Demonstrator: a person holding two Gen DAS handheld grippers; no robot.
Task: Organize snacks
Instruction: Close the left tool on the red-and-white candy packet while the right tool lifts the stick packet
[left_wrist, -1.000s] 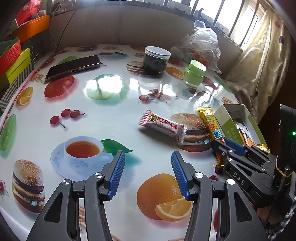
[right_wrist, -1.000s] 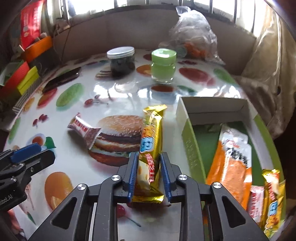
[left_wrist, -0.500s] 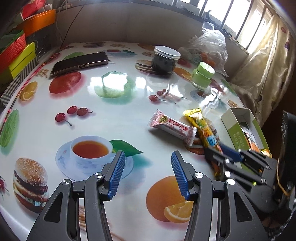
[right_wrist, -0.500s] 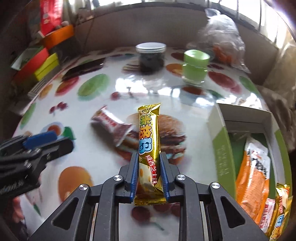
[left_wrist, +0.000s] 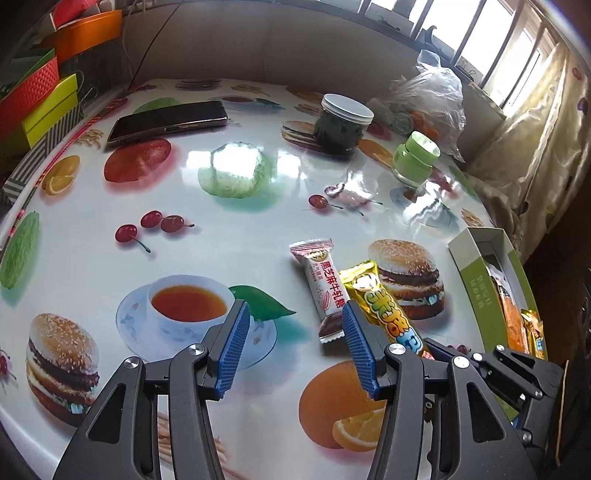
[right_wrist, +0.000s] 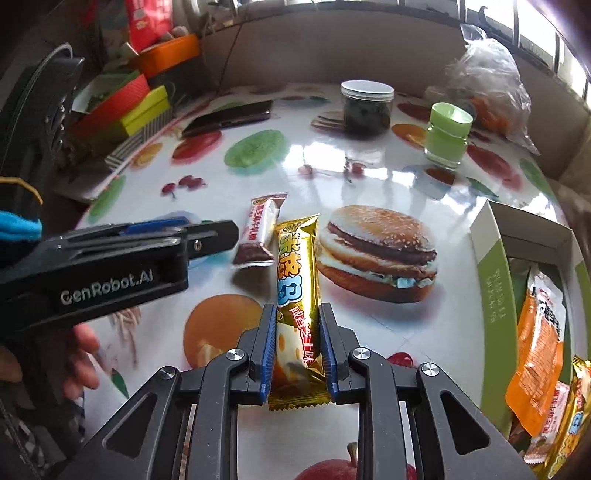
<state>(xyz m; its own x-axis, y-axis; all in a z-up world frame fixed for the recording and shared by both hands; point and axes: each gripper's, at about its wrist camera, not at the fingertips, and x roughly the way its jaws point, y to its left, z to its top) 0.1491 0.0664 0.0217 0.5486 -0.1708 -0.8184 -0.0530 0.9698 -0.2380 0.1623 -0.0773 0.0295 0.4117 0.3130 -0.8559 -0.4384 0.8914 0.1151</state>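
Since a second ago, the gold snack bar (right_wrist: 297, 291) has swung away from the box and now points up the worktop beside the pink-and-white snack, while the left tongs have come in close on that side.

One round worktop (left_wrist: 258, 221) fills both views, glossy white and printed with burgers, oranges, cherries and a cup of tea. Behind it runs a padded bench back under a row of windows, with a pale curtain at the right.

One open green-and-white box (right_wrist: 495, 280) sits at the worktop's right edge. In it lie one orange packet (right_wrist: 539, 354) and at least two more wrapped snacks, partly cut off by the frame edge.

One crumpled clear plastic bag (left_wrist: 428, 96) rests at the far side. One dark phone (left_wrist: 166, 120) lies far left. There are two jars: a dark one with a white lid (left_wrist: 343, 125) and a green one (left_wrist: 415, 162) to its right.

Two tongs show. The right tongs (right_wrist: 297, 350) are clamped on the lower part of the gold snack bar, which sticks forward past the blue pads. The left tongs (left_wrist: 291, 350) stand apart, holding nothing, low over the tea-cup print.

One pink-and-white snack (left_wrist: 325, 291) lies flat on the worktop, just beside the gold bar and near the left tongs' right finger.
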